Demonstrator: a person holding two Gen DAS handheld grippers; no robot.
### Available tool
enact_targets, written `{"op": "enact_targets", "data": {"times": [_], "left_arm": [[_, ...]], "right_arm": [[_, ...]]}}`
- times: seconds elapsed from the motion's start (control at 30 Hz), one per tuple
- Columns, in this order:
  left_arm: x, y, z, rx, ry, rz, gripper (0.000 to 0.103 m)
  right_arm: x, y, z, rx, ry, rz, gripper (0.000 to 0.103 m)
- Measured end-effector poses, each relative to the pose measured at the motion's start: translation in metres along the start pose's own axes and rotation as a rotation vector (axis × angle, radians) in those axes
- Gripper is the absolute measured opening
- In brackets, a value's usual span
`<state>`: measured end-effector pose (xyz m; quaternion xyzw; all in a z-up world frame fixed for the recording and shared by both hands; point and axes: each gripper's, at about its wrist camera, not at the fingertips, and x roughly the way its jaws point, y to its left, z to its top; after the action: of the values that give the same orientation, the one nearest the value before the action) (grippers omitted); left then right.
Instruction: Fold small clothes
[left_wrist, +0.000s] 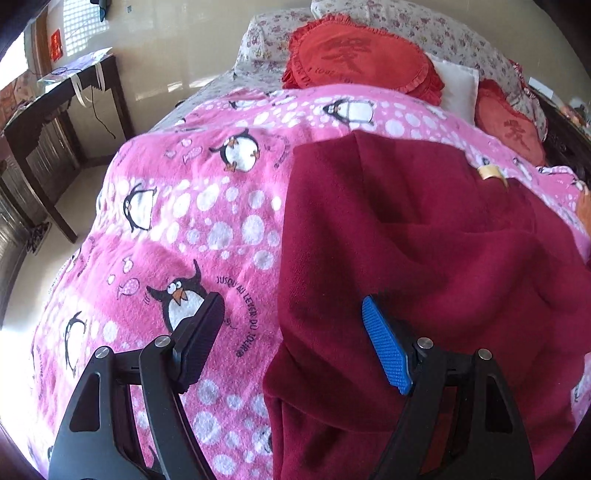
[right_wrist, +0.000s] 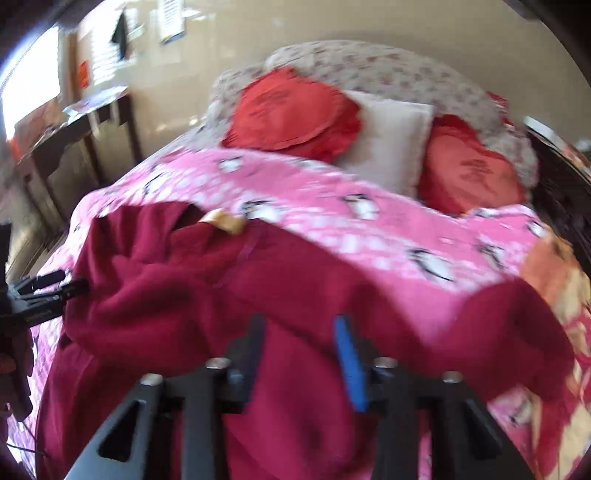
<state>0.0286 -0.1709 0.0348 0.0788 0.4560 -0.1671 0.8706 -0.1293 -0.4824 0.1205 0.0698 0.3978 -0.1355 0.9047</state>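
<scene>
A dark red fleece garment (left_wrist: 424, 258) lies spread over the pink penguin blanket (left_wrist: 192, 206) near the bed's foot edge. The left gripper (left_wrist: 291, 343) hovers released at the garment's side edge. The right gripper (right_wrist: 301, 354) hangs part-open over the fleece, gripping nothing.

Left hand-held gripper (left_wrist: 291, 332) gapes wide; right hand-held gripper (right_wrist: 301, 350) stands half-parted

I see a dark red garment (left_wrist: 424, 258) of soft, matt fleece with a fuzzy nap, lying on a pink penguin-print blanket (left_wrist: 192, 221) of thick, plush pile. My left gripper (left_wrist: 291, 339) has matt black plastic arms with dull silver metal pins, and one finger carries a blue pad (left_wrist: 386, 345) with a fine, rough dimpled texture. Behind, a red frilled round cushion (left_wrist: 354, 55) looks like smooth woven cloth, and a dark side table (left_wrist: 55, 122) is wood with a low sheen.
</scene>
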Motion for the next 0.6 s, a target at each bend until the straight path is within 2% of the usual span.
{"op": "enact_targets", "data": {"times": [0.03, 0.1, 0.23, 0.27, 0.3, 0.37, 0.47, 0.53, 0.6], "left_arm": [[0.006, 0.002, -0.001, -0.014, 0.019, -0.006, 0.078], [0.007, 0.004, -0.004, -0.048, 0.005, -0.016, 0.078], [0.002, -0.002, -0.004, -0.03, 0.008, -0.007, 0.078], [-0.001, -0.003, -0.004, -0.024, 0.006, -0.009, 0.078], [-0.004, -0.004, -0.004, -0.018, 0.002, -0.008, 0.078], [-0.015, -0.004, -0.004, -0.012, -0.029, -0.007, 0.078], [-0.032, -0.005, -0.004, -0.035, -0.1, -0.029, 0.078], [-0.036, -0.006, -0.003, -0.058, -0.119, -0.052, 0.078], [-0.031, -0.013, -0.003, -0.06, -0.095, -0.069, 0.078]], "right_arm": [[-0.004, -0.011, -0.004, 0.028, 0.013, 0.004, 0.05], [-0.006, -0.022, -0.011, 0.065, 0.047, 0.038, 0.05], [0.003, -0.018, -0.018, 0.053, 0.075, 0.052, 0.05], [0.01, -0.013, -0.019, 0.035, 0.086, 0.051, 0.047], [0.015, -0.008, -0.019, 0.013, 0.096, 0.059, 0.027], [0.015, -0.001, -0.018, -0.014, 0.076, 0.044, 0.005], [0.001, -0.003, -0.008, -0.018, -0.027, -0.009, 0.005], [0.004, -0.009, -0.004, 0.002, -0.035, -0.037, 0.005], [0.021, -0.018, -0.005, 0.026, -0.027, -0.063, 0.005]]}}
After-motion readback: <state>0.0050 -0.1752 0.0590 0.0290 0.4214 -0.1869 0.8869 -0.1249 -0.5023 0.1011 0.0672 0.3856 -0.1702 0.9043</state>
